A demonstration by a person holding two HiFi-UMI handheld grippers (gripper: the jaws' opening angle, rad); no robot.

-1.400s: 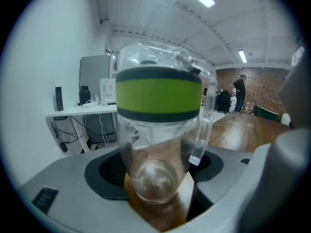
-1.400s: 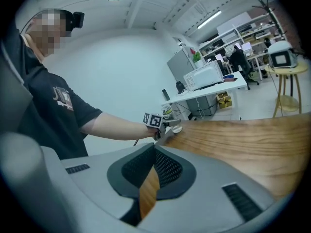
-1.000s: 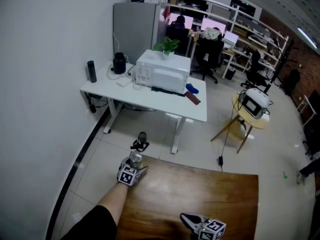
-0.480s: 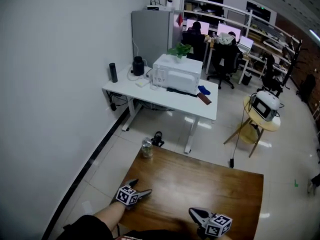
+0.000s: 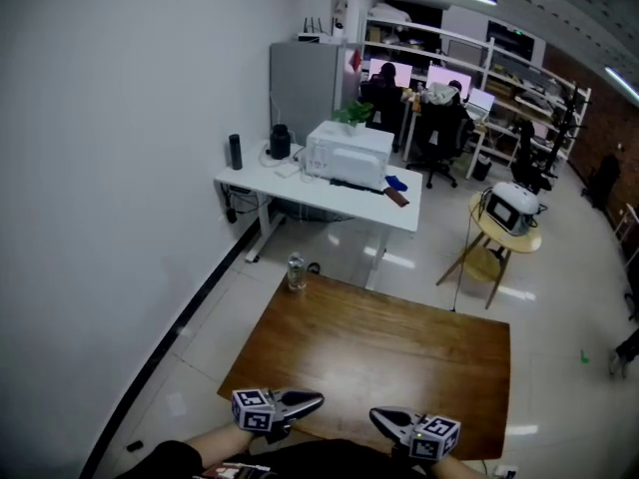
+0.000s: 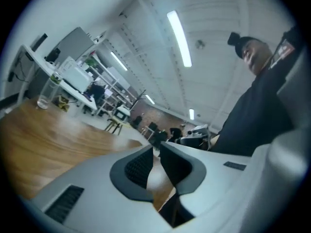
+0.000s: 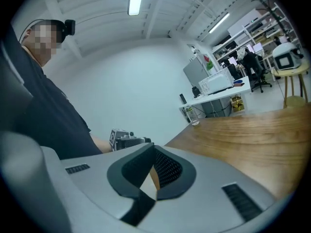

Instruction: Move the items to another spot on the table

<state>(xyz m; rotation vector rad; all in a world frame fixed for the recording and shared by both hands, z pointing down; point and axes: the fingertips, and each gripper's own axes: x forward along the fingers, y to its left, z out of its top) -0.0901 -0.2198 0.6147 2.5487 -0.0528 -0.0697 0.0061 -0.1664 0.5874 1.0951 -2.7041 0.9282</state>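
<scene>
While the left hand-held gripper (image 5: 318, 400) closes empty above the table (image 5: 379, 342), the right hand-held gripper (image 5: 374, 415) hovers shut.

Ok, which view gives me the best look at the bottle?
The left gripper view: the bottle looks largest there, upright at the table's far corner. The head view shows it small on that corner; the right gripper view, tiny.

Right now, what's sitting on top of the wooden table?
A clear bottle stands at the wooden table's far left corner. The left gripper, jaws closing on nothing, and right gripper hang over the near edge, covering that strip.
</scene>
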